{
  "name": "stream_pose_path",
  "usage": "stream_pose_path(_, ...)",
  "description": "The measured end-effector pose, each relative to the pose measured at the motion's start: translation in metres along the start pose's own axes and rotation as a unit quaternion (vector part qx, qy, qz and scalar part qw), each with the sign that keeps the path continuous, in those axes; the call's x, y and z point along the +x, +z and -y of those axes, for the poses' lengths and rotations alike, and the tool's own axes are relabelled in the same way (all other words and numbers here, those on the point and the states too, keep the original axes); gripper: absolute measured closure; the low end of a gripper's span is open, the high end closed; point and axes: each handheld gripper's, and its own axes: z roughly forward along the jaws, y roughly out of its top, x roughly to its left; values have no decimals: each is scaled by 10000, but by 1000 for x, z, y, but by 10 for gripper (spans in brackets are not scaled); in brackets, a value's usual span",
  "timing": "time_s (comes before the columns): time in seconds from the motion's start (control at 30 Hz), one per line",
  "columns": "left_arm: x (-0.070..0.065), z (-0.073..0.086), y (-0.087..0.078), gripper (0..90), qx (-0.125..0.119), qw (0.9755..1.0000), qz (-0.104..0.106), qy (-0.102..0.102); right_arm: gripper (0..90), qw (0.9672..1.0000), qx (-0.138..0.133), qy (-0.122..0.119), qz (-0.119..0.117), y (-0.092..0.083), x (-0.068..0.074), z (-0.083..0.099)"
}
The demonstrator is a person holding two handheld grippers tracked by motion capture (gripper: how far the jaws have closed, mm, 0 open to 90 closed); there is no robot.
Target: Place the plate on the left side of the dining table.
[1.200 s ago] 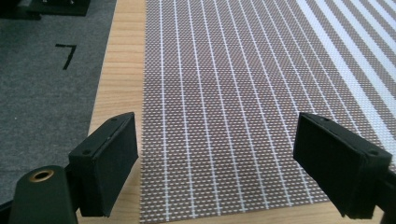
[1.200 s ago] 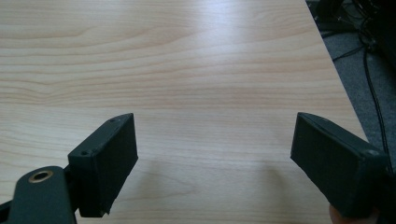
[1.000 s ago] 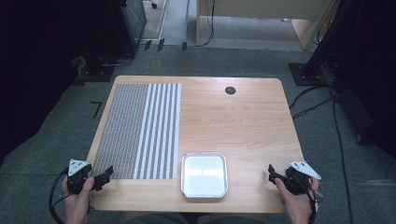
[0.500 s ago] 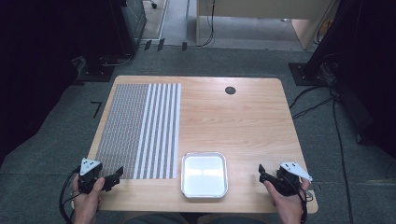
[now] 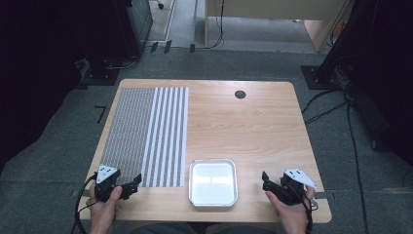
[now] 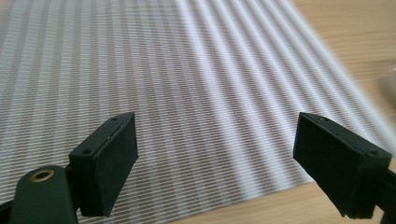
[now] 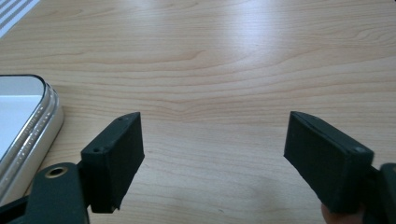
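Both hands have drawn in toward the metal tray (image 5: 213, 182), the left gripper (image 5: 130, 184) spread over the striped mat (image 5: 146, 131), the right gripper (image 5: 267, 180) empty, its jaws having just narrowed slightly, so nothing is grasped yet.

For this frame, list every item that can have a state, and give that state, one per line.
Left hand-held gripper: open, nothing between its jaws, over the mat's near edge.
Right hand-held gripper: open, nothing held, jaws have just been closing slightly, over bare wood.
Metal tray: empty, flat on the table, untouched.
Striped mat: lying flat, unfolded.
Table: bare wood right of the mat.
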Motion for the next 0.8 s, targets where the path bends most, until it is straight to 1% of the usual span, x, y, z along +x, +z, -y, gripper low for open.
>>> stream_pose_path(0.03,-4,0,1,139,9,10000,-39,70,207,10000,-9,-3,-8,0,1,0)
stream_pose_path(0.07,-7,0,1,140,12,9999,-44,99,207,10000,3,24,-5,1,3,0)
stream_pose_path(0.1,-10,-1,1,140,-4,9999,58,84,208,10000,-5,18,-13,1,4,-1)
stream_pose_path(0.13,-13,-1,2,139,-11,9999,99,90,208,10000,-8,19,-24,2,6,-1)
stream_pose_path(0.27,-24,-1,4,139,-12,9998,117,180,208,10000,-21,-8,-49,2,11,0)
stream_pose_path(0.5,-38,3,13,139,128,9991,173,353,222,9999,-46,-33,-101,2,18,-1)
stream_pose_path(0.63,-48,3,16,139,112,9990,203,386,219,9999,-43,-69,-133,2,22,0)
stream_pose_path(0.7,-54,2,17,139,56,9988,214,432,218,9998,-40,-76,-164,3,24,0)
stream_pose_path(0.73,-57,2,17,140,18,9987,240,450,224,9998,-75,-110,-146,3,25,0)
stream_pose_path(0.8,-63,2,17,140,-39,9985,294,463,251,9998,-156,-86,-112,1,27,0)
